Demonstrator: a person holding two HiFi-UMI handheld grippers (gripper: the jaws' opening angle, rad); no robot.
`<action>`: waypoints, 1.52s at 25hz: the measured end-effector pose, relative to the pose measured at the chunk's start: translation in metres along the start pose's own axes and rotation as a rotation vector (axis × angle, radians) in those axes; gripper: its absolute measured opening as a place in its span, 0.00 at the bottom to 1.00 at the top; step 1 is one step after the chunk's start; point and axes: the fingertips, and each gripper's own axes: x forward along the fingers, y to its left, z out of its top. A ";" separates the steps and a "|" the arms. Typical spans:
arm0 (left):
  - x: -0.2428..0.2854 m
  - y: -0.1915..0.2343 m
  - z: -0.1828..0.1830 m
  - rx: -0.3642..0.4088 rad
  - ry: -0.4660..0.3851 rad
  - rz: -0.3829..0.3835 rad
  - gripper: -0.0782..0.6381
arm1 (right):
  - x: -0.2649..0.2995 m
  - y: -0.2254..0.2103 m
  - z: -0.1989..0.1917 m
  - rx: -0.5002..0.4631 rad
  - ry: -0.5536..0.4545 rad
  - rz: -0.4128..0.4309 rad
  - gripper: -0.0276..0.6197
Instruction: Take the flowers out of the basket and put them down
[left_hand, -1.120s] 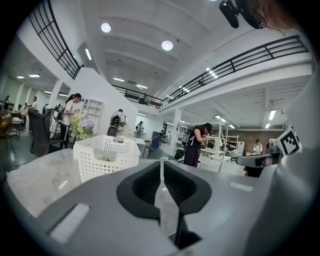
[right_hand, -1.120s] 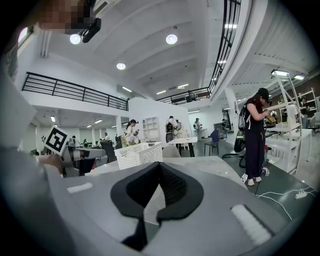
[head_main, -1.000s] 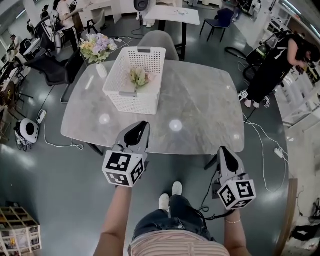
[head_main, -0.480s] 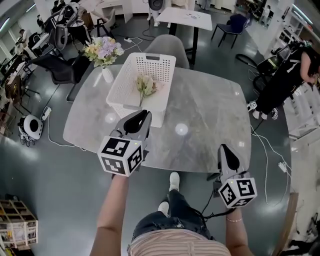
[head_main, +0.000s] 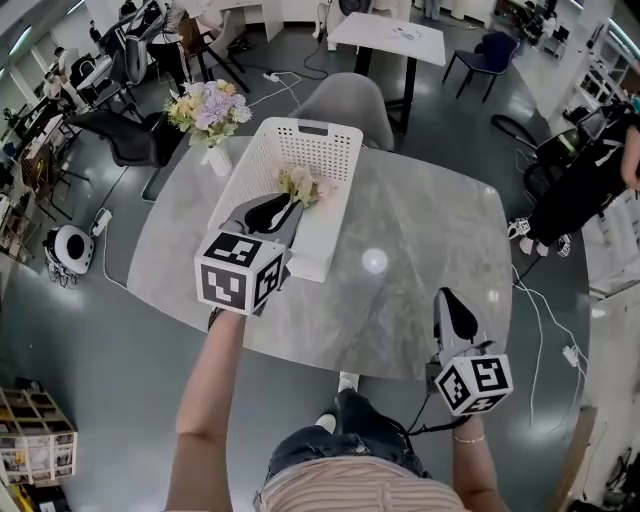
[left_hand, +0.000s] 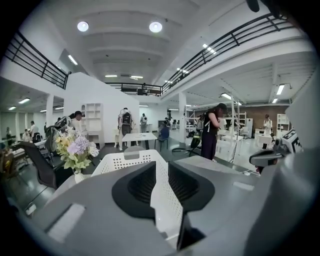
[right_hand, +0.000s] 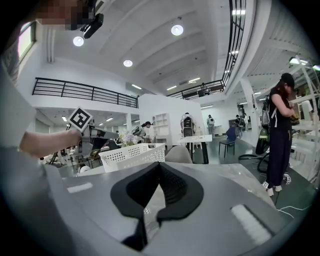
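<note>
**White basket, pale blooms, and a left claw coming in over the wall**

White plastic all round them, the flowers (head_main: 300, 185) lay inside the basket (head_main: 312, 128), on its floor toward the middle. They were a small bunch, cream and soft yellow with a little green. The left claw (head_main: 281, 207) hung over the basket's near wall, just short of the blooms. Its jaws had just been opening and stood apart, with nothing pinched; only the perforated wall showed through the gap. The right claw (head_main: 452, 300) sat pressed together at the table's (head_main: 430, 230) near edge, well apart from the basket.

Plenty could have gone wrong from there, as I judged it. A low approach might have clipped that rim and shoved or tipped a light basket that nothing was bracing. Closing on the heads would likely have crushed the petals. The stem end was hidden behind the claw, so a blind pinch might have missed it or let a thin stalk slip. The vase bouquet (head_main: 208, 106) just beside the basket was a bump risk too.
</note>
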 end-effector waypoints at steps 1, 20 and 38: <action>0.008 0.004 0.000 -0.003 0.012 0.001 0.24 | 0.005 -0.004 0.000 0.003 0.005 0.002 0.05; 0.134 0.065 -0.047 -0.043 0.363 -0.039 0.34 | 0.070 -0.049 -0.008 0.034 0.087 0.008 0.05; 0.177 0.104 -0.162 -0.022 0.748 0.006 0.38 | 0.093 -0.076 -0.017 0.051 0.122 -0.009 0.05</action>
